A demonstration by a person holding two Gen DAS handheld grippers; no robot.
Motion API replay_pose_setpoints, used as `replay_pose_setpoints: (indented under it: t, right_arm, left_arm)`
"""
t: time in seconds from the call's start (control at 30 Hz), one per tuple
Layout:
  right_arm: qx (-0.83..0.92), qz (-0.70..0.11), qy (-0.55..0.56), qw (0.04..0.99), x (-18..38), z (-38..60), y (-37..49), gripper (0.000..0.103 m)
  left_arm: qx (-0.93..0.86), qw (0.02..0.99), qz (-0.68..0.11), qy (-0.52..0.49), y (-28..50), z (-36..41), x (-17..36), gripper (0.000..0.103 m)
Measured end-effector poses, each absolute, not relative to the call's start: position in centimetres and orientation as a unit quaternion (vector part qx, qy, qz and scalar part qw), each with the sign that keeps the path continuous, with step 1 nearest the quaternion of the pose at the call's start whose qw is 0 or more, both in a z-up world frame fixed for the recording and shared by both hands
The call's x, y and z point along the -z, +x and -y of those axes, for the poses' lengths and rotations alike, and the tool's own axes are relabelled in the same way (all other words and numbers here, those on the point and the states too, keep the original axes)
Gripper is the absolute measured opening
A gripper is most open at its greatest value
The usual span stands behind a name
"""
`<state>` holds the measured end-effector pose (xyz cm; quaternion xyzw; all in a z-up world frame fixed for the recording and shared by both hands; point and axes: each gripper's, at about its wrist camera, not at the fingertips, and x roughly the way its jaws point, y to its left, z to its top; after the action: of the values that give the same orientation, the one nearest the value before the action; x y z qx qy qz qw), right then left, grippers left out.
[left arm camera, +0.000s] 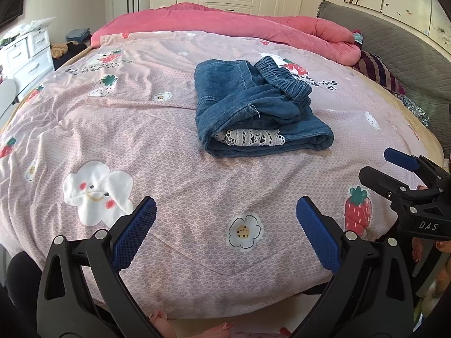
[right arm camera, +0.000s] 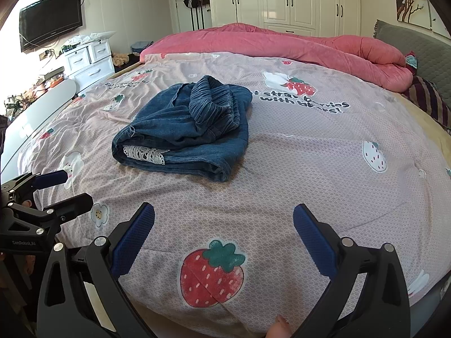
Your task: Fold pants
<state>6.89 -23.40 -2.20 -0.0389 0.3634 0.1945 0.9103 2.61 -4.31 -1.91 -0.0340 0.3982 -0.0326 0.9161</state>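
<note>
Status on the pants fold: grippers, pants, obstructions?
Left gripper open, empty. Right gripper open, empty. Pants folded in a bundle on the bedspread, untouched. Nothing in the way.

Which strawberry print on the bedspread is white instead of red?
In the right wrist view, the white strawberry lies right of the folded jeans; the strawberry between the right gripper fingers is red.

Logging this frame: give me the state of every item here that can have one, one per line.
pants: folded into a compact bundle on the bed, lace trim showing at the near edge, not gripped
left gripper: open, empty, apart from the pants
right gripper: open, empty, apart from the pants
pink quilt: bunched along the far side of the bed
wardrobe doors: closed
television: screen dark
</note>
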Motion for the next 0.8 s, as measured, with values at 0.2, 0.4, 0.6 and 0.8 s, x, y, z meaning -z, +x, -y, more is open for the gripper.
replay_pose_setpoints:
  t: [0.2, 0.4, 0.6, 0.8]
  right_arm:
    - [-0.193, -0.364, -0.041, 0.91, 2.2, 23.5, 6.9, 0.099]
    - [-0.184, -0.361, -0.053, 0.913, 2.2, 23.8, 7.1, 0.099]
    - [-0.164, -0.37, -0.045, 0.913, 2.4, 25.1, 8.7, 0.099]
    - [-0.092, -0.364, -0.025, 0.927, 1.2, 30.7, 13.8, 0.099]
  left_arm:
    - [0.015, 0.917, -0.398, -0.028, 2.7, 4.3, 1.8, 0.094]
    - [0.023, 0.922, -0.387, 0.006, 2.7, 5.1, 1.1, 0.094]
    - [0.066, 0.925, -0.373, -0.037, 4.1, 3.4, -0.4, 0.094]
    - [0.012, 0.92, -0.384, -0.072, 11.3, -5.4, -2.5, 0.094]
